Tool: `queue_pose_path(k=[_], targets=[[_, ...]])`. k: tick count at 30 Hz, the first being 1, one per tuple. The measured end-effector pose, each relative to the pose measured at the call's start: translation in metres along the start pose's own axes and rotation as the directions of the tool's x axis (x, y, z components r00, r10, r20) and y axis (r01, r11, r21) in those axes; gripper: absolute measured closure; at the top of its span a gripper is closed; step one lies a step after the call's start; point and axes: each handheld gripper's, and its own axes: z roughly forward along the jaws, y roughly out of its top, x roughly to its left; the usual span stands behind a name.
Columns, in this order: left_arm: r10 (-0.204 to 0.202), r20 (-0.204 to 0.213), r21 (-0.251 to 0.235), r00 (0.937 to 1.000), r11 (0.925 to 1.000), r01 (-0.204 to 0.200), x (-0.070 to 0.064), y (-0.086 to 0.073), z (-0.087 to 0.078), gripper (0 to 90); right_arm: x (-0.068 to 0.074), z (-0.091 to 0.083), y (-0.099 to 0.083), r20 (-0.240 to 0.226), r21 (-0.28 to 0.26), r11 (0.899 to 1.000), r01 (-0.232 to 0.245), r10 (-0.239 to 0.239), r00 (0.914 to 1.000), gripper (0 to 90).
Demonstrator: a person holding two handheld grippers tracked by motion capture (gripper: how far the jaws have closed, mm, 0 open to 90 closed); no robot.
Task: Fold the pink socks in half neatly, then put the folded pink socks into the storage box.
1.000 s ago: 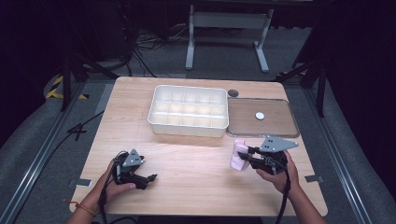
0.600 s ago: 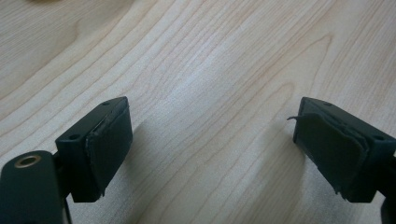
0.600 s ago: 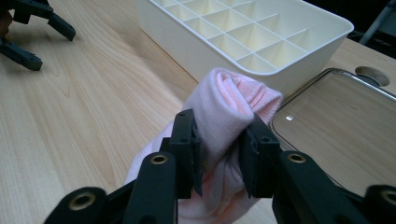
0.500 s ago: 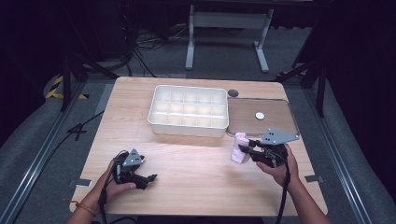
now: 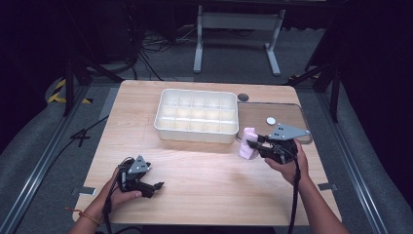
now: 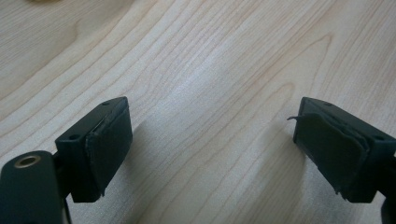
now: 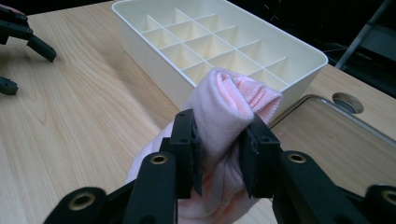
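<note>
**Rolled pink cloth clamped, heading for the divided tray**

Pinched between the jaws of the right gripper (image 5: 254, 144): a rolled pink cloth (image 7: 229, 107), squeezed at mid-roll with the folded end poking up above the pads. In the high view, held at the right side of the wooden table (image 5: 204, 175), just off the near right corner of the white compartment tray (image 5: 163, 127) and beside the clear lid (image 5: 292, 113) lying flat to the tray's right. Whether touching the tray wall or a little short of it, hard to tell. Roll apparently lifted or barely resting on the wood.

Left gripper (image 5: 155, 186) resting low near the front left of the table, jaws spread wide with only bare wood grain between the pads (image 6: 109, 144); holding nothing.

Probable step: carrying the roll over the rim and down into one of the empty cells. To do it well:

- Lift enough for the hanging lower part to pass the tray wall without snagging.
- Keep the squeeze firm; soft fabric likely to unroll if eased early.
- Line the roll up with one cell, upright, before lowering.
- Release only once seated between the dividers.
- Keep clear of the lid's edge and the small white disc (image 5: 270, 120) on it.
</note>
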Motion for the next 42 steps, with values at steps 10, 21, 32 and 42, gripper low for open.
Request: queue_pose_path(k=[10,21,32,42], targets=[[0.003,-0.003,-0.002,1.0000,1.0000,-0.003,0.000,0.000,0.000,11.9,-0.002,0.006,0.010,0.010,0.007,1.000,0.023,-0.023,0.9997,69.4],[-0.004,-0.003,-0.003,1.0000,1.0000,0.004,-0.001,0.000,0.000,11.9,-0.010,0.010,0.023,0.027,0.004,1.000,0.029,-0.029,0.9992,69.4],[-0.008,-0.010,-0.004,0.9999,1.0000,0.008,-0.001,0.000,0.000,11.7,-0.018,0.020,0.041,0.051,0.015,0.999,0.042,-0.043,0.9978,69.4],[-0.001,-0.014,-0.002,0.9999,1.0000,0.001,-0.001,0.000,0.000,11.7,-0.020,0.035,0.060,0.064,0.026,0.997,0.070,-0.071,0.9954,69.5]])
